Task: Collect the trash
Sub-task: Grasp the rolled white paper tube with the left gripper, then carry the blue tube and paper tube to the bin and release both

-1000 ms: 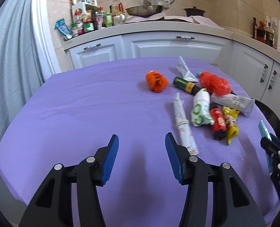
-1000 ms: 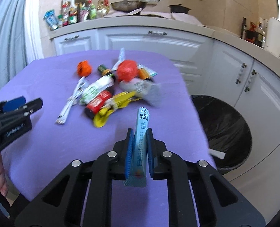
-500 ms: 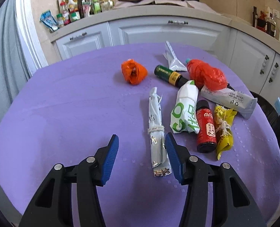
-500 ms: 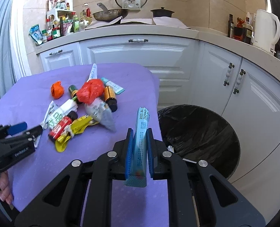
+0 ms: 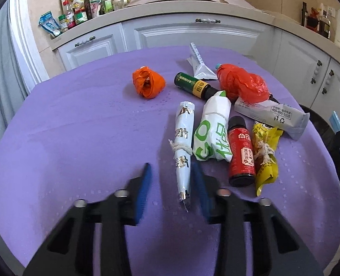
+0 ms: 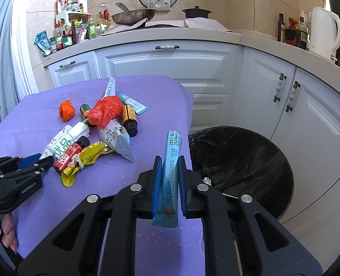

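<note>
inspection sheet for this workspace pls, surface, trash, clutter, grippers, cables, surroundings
surface: purple cloth covers the table.
job's things: wrappers, small bottles and a rolled white wrapper lie grouped on it; black-lined bin stands beside the table.
clutter: orange wad lies apart from the pile.
grippers: left gripper closing, rolled wrapper between its fingers, not yet pressed; right gripper shut on a blue packet.
cables: nothing seen.
surroundings: white cabinets, counter with jars, pan, kettle.
</note>
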The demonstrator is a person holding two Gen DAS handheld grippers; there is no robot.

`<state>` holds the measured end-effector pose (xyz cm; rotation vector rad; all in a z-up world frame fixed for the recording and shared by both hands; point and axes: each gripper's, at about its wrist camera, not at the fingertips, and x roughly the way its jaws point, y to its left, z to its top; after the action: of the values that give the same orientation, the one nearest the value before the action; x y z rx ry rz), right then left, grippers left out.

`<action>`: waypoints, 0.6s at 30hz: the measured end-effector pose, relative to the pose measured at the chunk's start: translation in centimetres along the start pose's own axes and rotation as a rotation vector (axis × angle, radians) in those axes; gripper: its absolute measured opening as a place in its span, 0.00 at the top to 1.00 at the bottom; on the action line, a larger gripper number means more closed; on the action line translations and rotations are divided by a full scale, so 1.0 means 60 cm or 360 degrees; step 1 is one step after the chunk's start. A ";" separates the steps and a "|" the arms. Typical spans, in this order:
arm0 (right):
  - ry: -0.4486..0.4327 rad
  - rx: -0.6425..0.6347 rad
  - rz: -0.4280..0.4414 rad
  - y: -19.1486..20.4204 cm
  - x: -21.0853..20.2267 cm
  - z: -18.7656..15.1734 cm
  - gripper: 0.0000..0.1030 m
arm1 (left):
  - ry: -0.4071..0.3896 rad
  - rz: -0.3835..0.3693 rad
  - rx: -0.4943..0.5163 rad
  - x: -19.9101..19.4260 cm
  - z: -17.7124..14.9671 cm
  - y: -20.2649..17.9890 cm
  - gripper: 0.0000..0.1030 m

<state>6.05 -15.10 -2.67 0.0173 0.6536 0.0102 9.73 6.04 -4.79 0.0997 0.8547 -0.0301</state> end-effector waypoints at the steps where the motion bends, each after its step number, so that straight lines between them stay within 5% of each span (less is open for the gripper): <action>1: 0.0001 0.0001 -0.0002 -0.001 0.000 0.000 0.86 | -0.0004 -0.0008 0.0013 -0.001 -0.001 -0.001 0.85; 11: -0.0006 -0.0001 -0.0019 -0.007 -0.003 -0.001 0.86 | -0.0105 0.0004 -0.0033 -0.025 -0.007 0.011 0.86; 18: -0.0058 0.0016 -0.0079 -0.026 -0.019 0.006 0.86 | -0.0368 0.0022 -0.0018 -0.094 0.013 -0.002 0.86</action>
<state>5.35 -16.67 -1.73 0.0110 0.6173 -0.0413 6.60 5.79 -0.04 0.0896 0.6233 -0.0231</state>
